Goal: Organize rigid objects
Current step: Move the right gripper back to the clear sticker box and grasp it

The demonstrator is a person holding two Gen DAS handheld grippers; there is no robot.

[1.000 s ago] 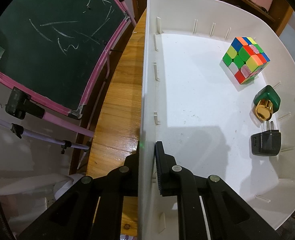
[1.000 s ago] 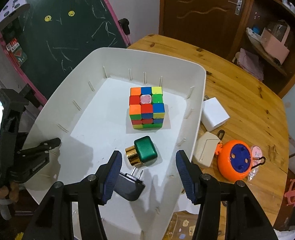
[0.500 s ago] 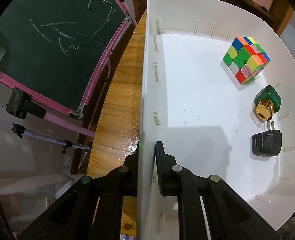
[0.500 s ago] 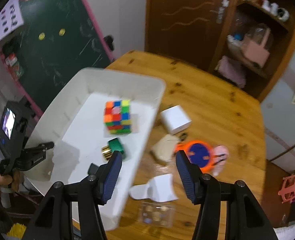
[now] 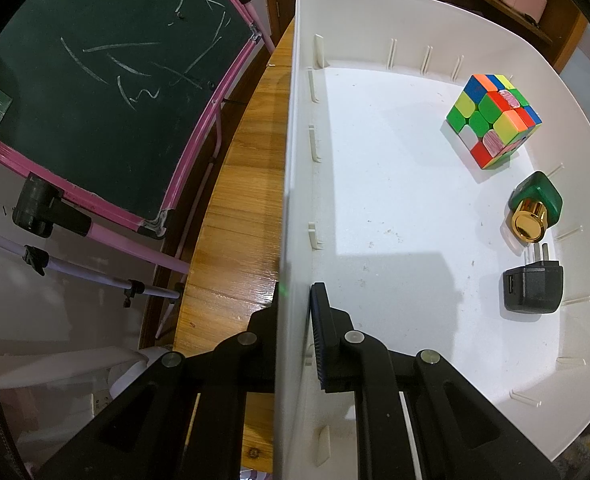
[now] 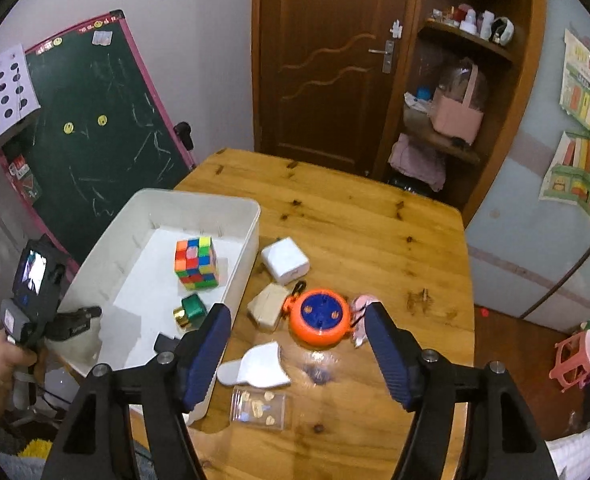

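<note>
A white plastic bin [image 5: 291, 160] [image 6: 251, 216] stands on the wooden table and holds a colour cube [image 5: 493, 120] [image 6: 196, 263], a green and gold bottle [image 5: 535, 208] [image 6: 190, 310] and a black plug adapter [image 5: 533, 290] [image 6: 166, 343]. My left gripper [image 5: 295, 312] [image 6: 91, 314] is shut on the bin's left wall, one finger inside and one outside. My right gripper [image 6: 297, 344] hangs above the table right of the bin, its jaws opening with nothing between them. Under it lie an orange round reel [image 6: 320, 316], a beige block [image 6: 268, 306], a white cube charger [image 6: 285, 260] and a white scoop [image 6: 257, 368].
A clear flat case [image 6: 259, 407] and a clear wrapper [image 6: 315, 368] lie near the table's front edge. A pink thing [image 6: 361, 306] sits behind the reel. A green chalkboard [image 5: 95, 72] [image 6: 99, 144] leans left of the table. A door and shelves stand behind.
My right gripper rose and drew back to the right, from over the bin to over the loose things on the table, and its jaws widened. The left gripper and bin kept still.
</note>
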